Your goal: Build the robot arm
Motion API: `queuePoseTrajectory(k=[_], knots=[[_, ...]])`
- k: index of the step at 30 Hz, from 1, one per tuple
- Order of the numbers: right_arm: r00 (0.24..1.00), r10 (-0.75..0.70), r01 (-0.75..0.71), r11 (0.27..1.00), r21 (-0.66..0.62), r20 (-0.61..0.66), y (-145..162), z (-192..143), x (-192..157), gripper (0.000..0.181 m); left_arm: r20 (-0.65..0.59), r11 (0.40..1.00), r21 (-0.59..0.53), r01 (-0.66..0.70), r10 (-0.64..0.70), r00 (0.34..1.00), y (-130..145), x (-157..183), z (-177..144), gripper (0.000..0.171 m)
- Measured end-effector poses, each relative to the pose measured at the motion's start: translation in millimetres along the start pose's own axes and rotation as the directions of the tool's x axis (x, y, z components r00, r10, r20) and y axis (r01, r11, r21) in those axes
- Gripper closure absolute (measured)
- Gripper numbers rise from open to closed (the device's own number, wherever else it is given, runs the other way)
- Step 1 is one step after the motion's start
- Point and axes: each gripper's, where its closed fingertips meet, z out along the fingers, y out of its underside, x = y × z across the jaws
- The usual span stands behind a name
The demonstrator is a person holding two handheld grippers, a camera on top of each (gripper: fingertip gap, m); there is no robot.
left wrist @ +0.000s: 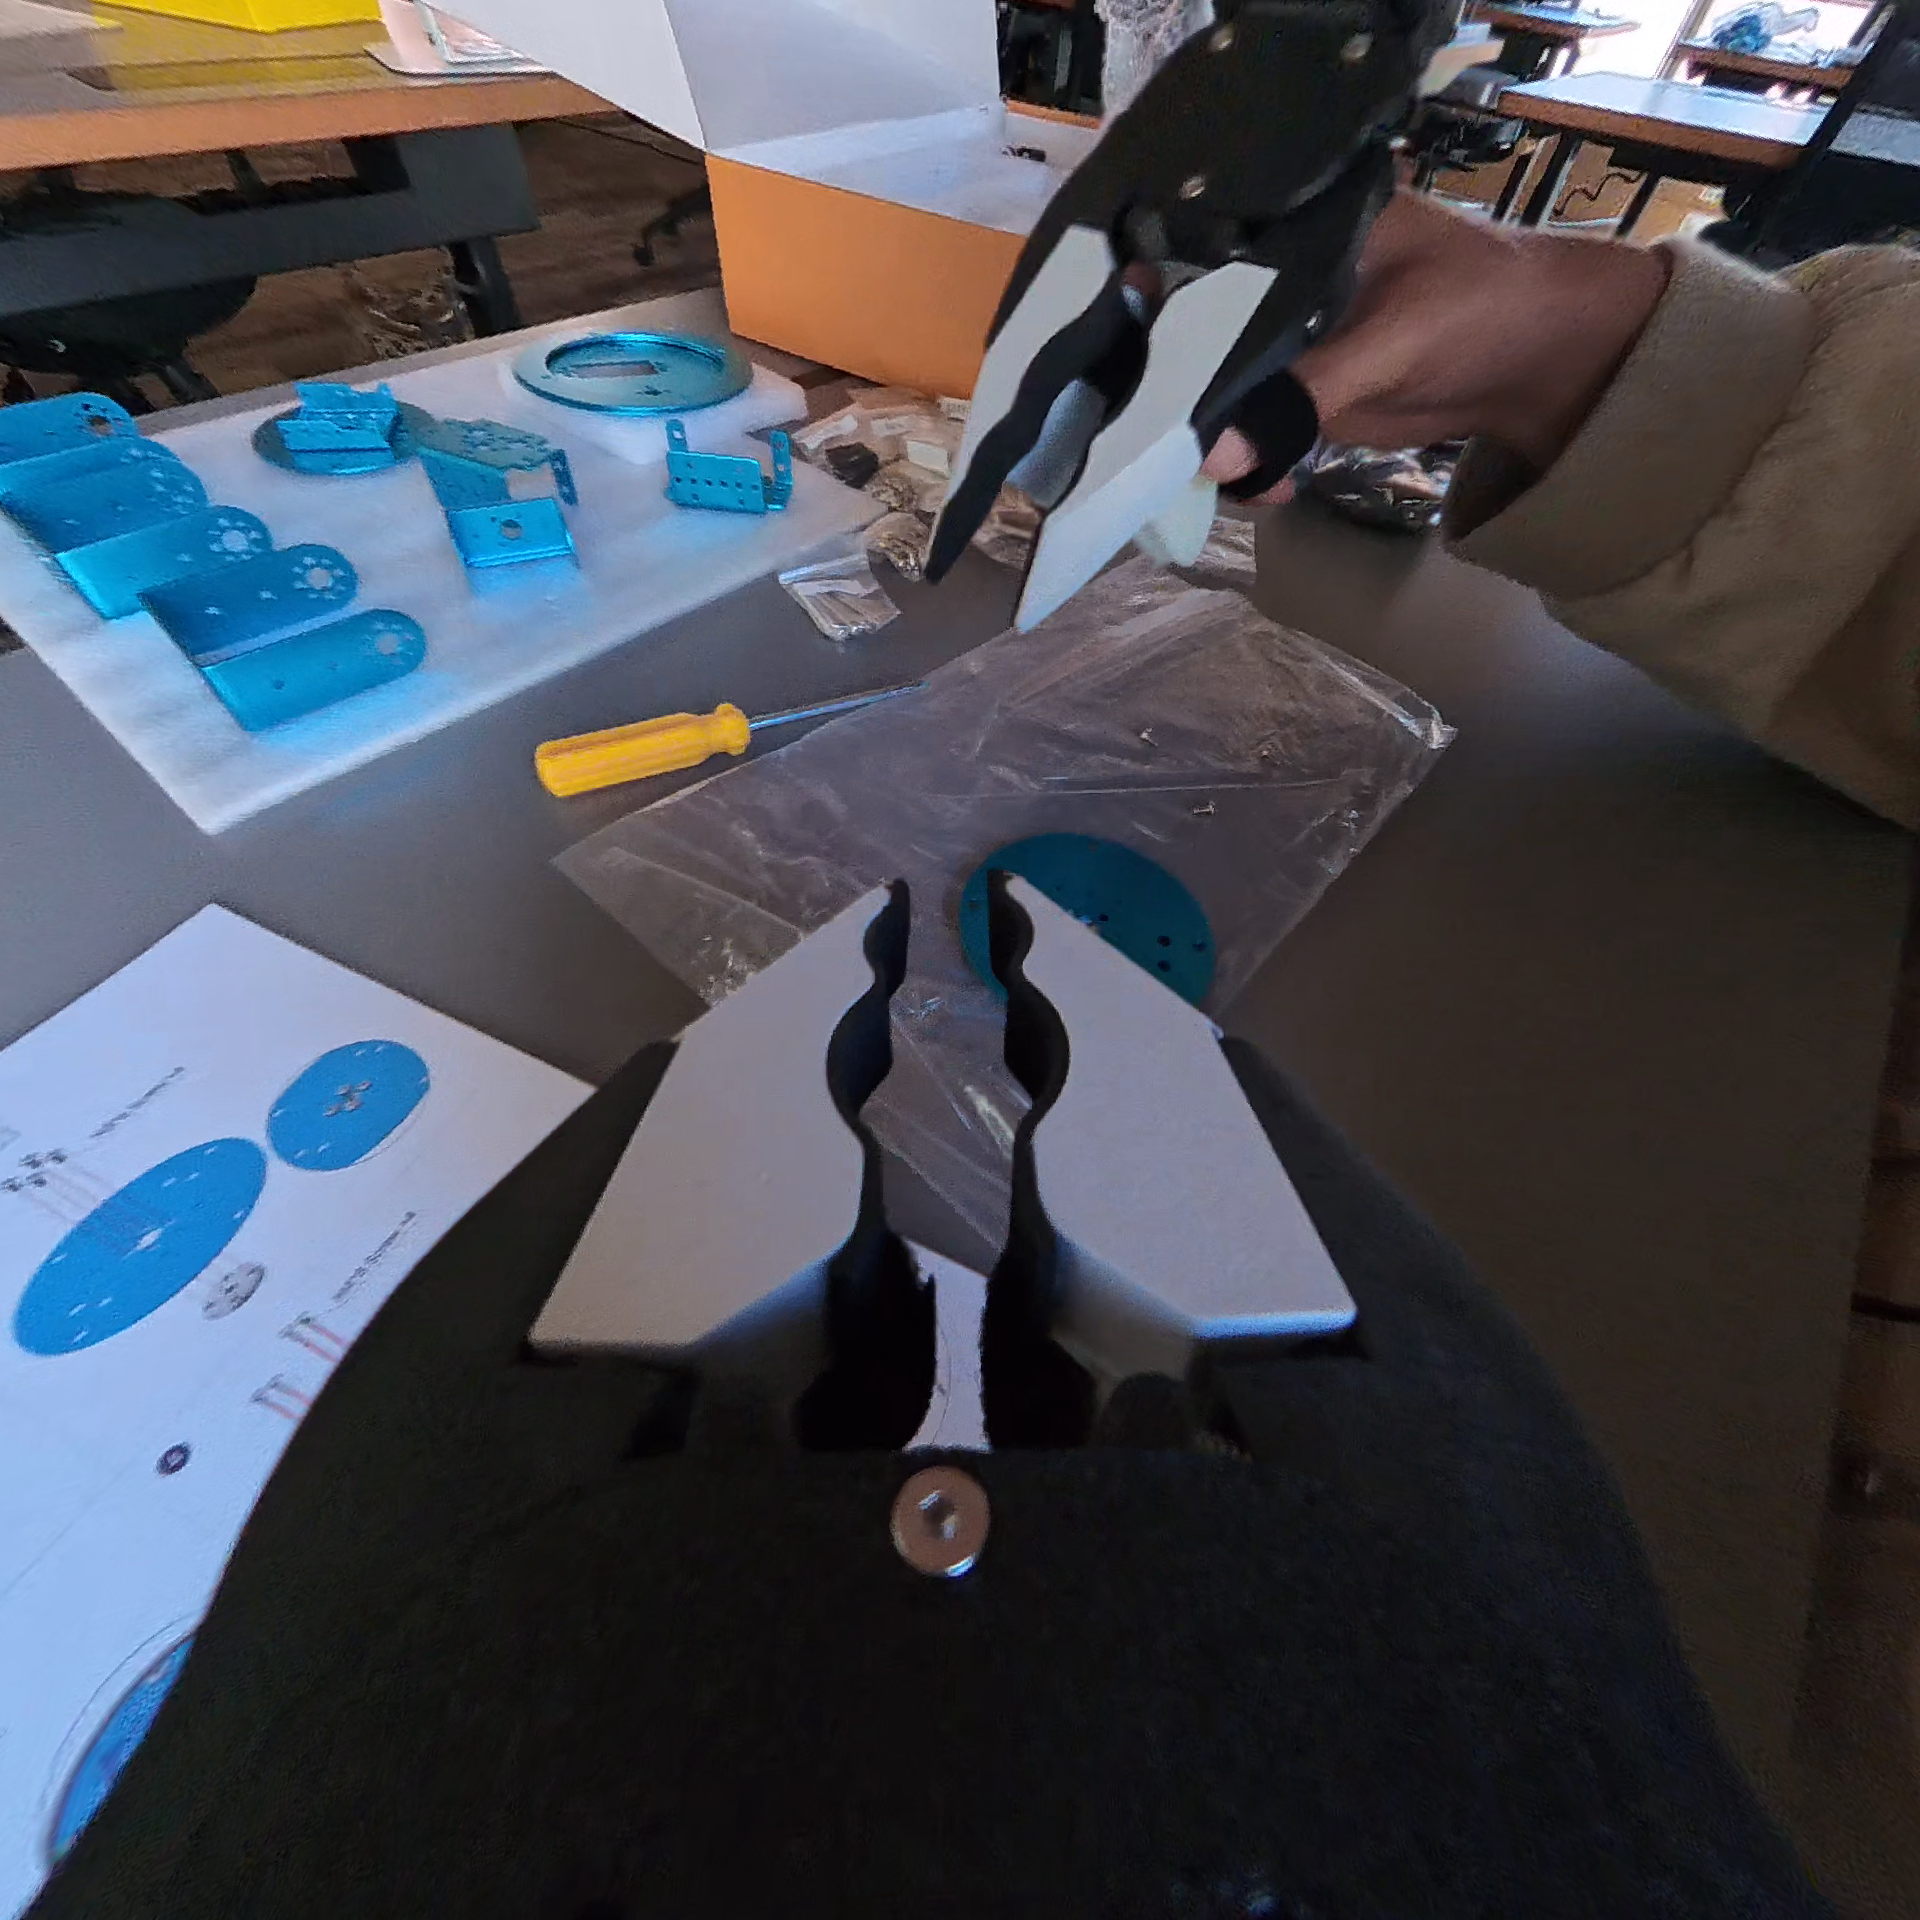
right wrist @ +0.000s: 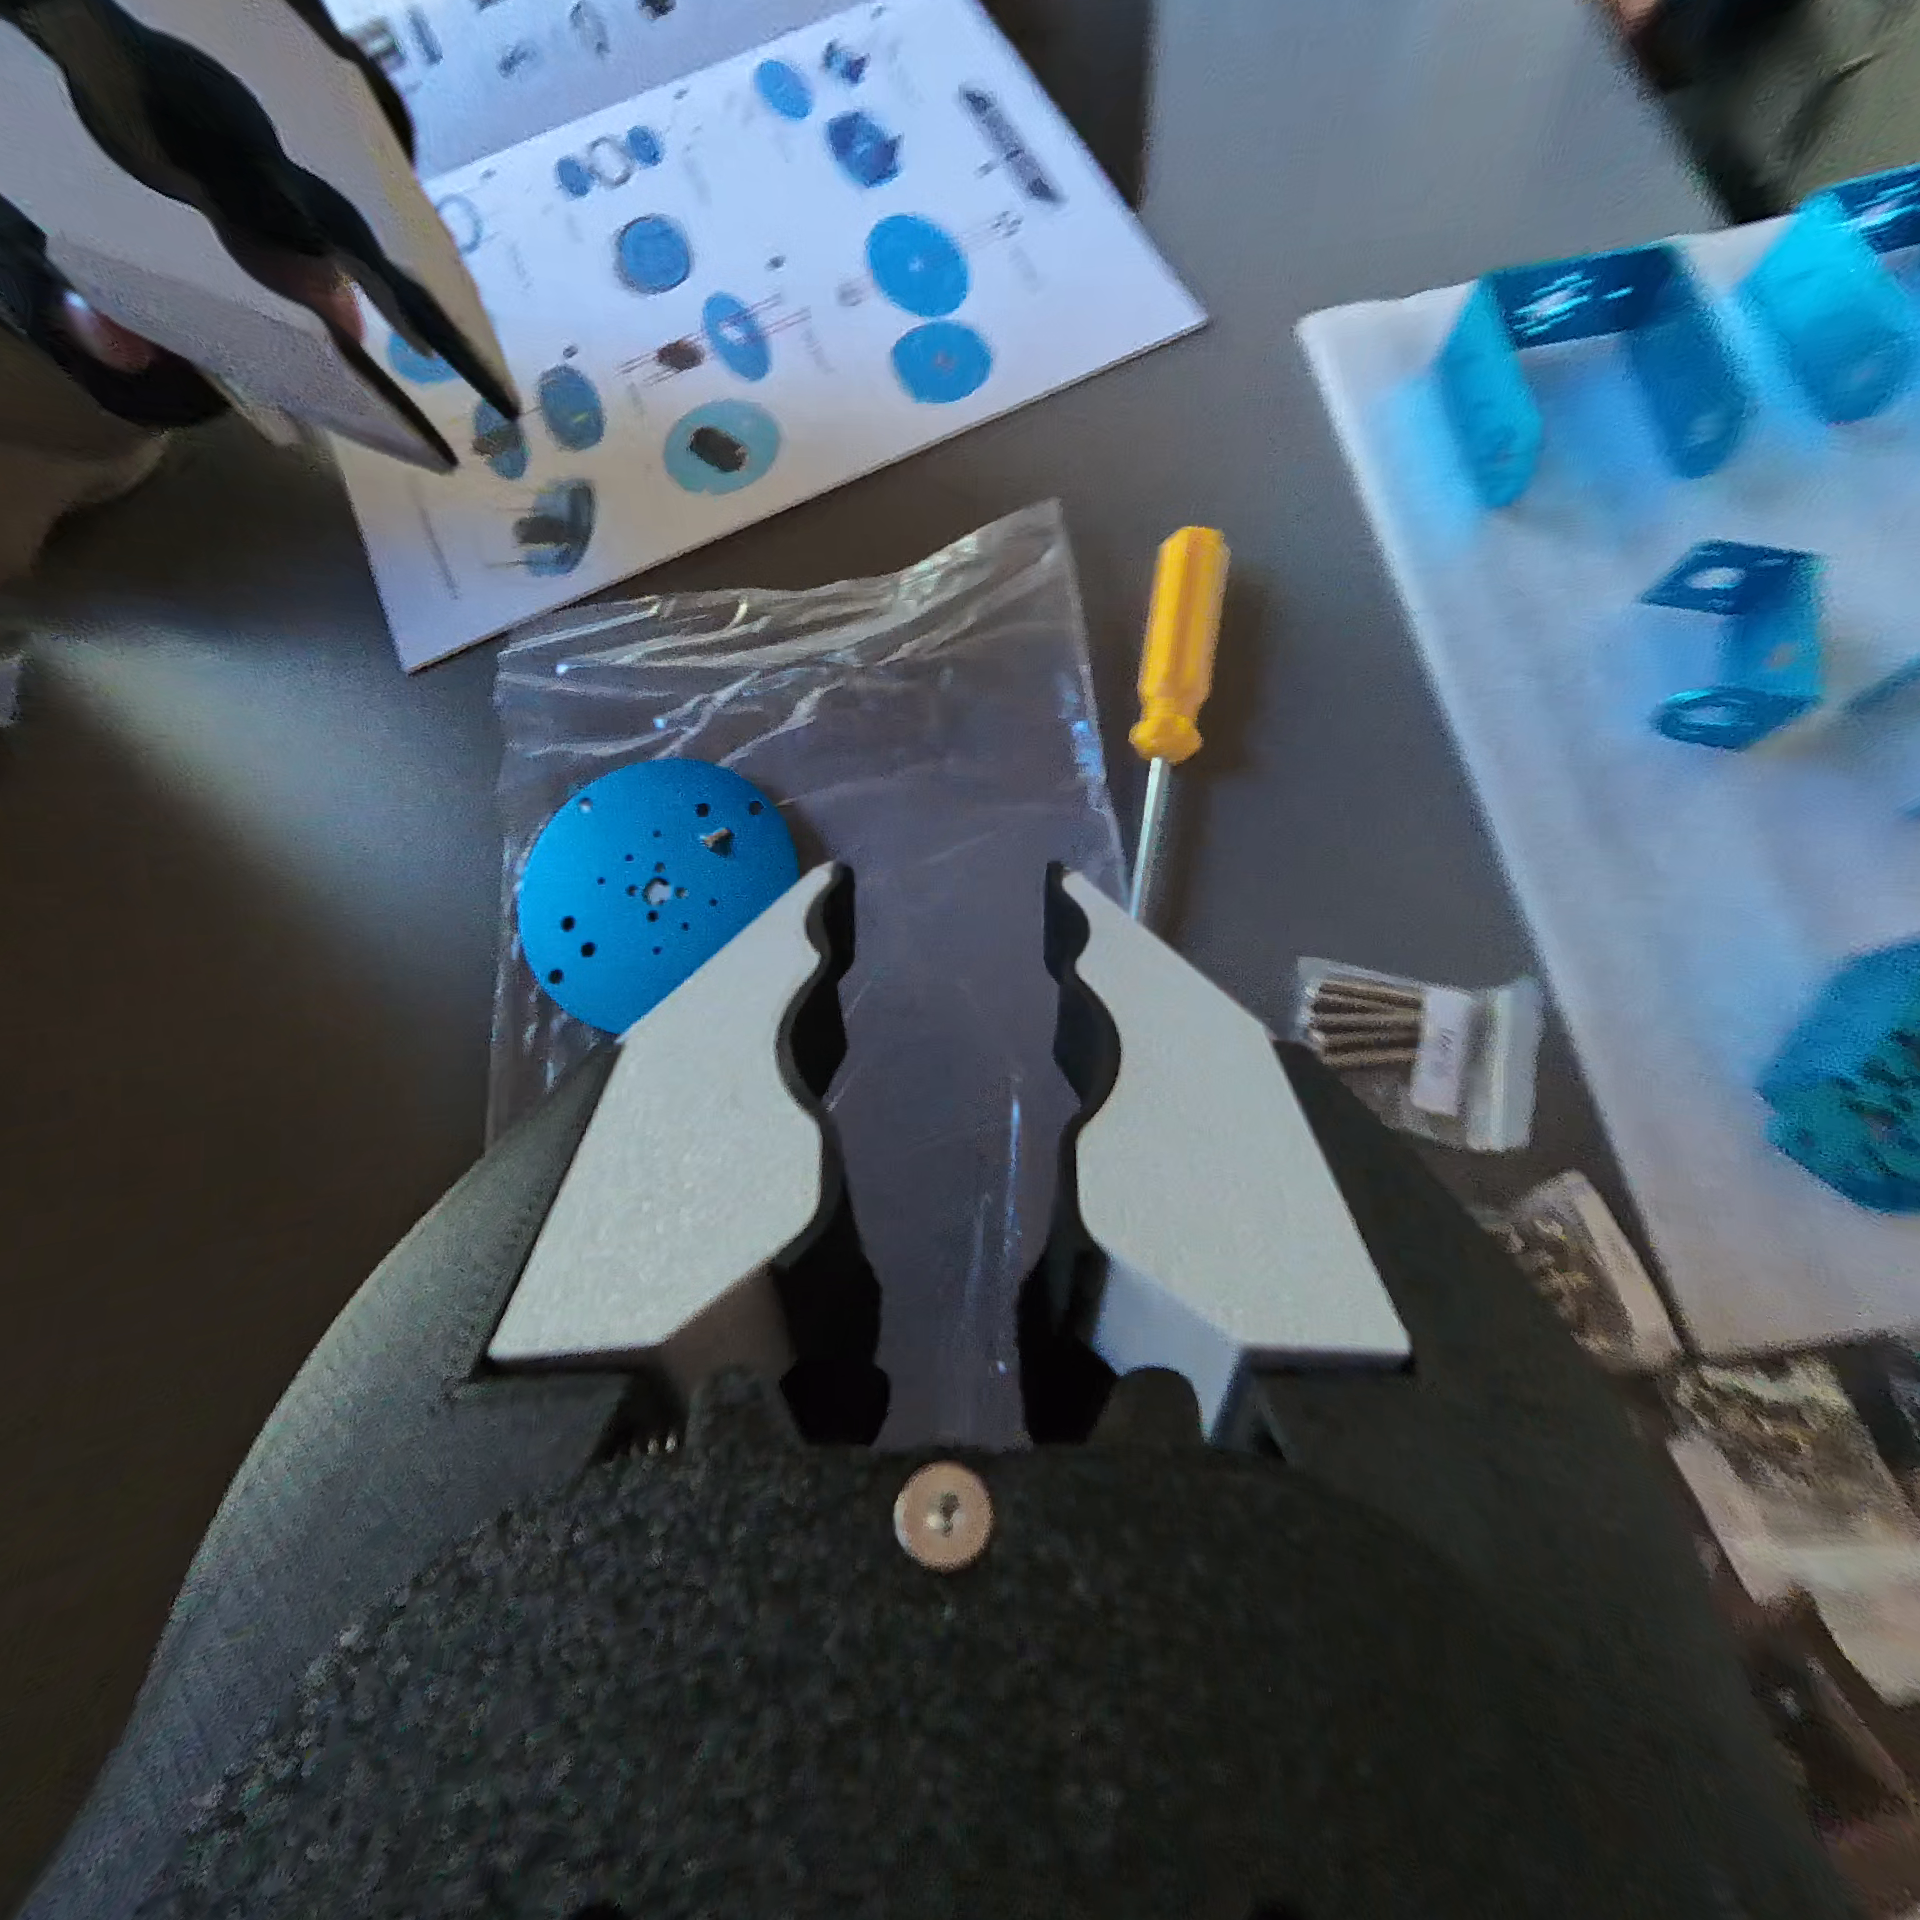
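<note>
Wooden-topped desks (left wrist: 281, 114) stand behind the grey table (left wrist: 1558, 1039), bright windows (left wrist: 1766, 31) beyond.

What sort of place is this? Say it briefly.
Probably a workshop or classroom set up for kit assembly: blue metal brackets laid out on a white foam sheet, an illustrated instruction sheet, a yellow-handled screwdriver, and more desks behind.

we can read no writing here. the sheet (right wrist: 790, 260) on the worktop (right wrist: 260, 883) bears small captions beside blue part drawings, all too blurred. a small bag (right wrist: 1423, 1049) carries a white label, also illegible to us.
</note>
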Motion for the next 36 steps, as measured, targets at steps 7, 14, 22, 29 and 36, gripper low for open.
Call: queuePoseTrajectory(k=[7, 14, 22, 29, 36], knots=[[0.99, 0.126, -0.135, 0.975, 0.176, 0.06, 3, 13, -20, 0.152, 0.018, 0.983, 0.172, 0.061, -0.065, 0.998, -14, -13, 12, 0.157], [0.975, 0.222, -0.202, 0.882, 0.425, 0.001, 5, -31, -31, 0.158, 0.202, 0.974, 0.226, 0.004, -0.05, 0.978, -15, -44, -8, 0.159], [0.974, 0.223, -0.216, 0.901, 0.377, 0.025, 9, -14, -41, 0.159, 0.284, 0.977, 0.174, -0.126, 0.073, 0.956, -12, -39, -7, 0.161], [0.99, 0.14, -0.122, 0.932, 0.34, -0.029, 8, -10, -50, 0.158, 0.226, 0.984, 0.146, -0.101, 0.066, 0.972, -5, -30, -2, 0.161], [0.999, 0.041, -0.044, 0.98, 0.195, 0.024, 16, 14, -78, 0.127, 0.004, 0.996, -0.07, -0.064, 0.064, 0.998, 3, -18, 7, 0.156]])
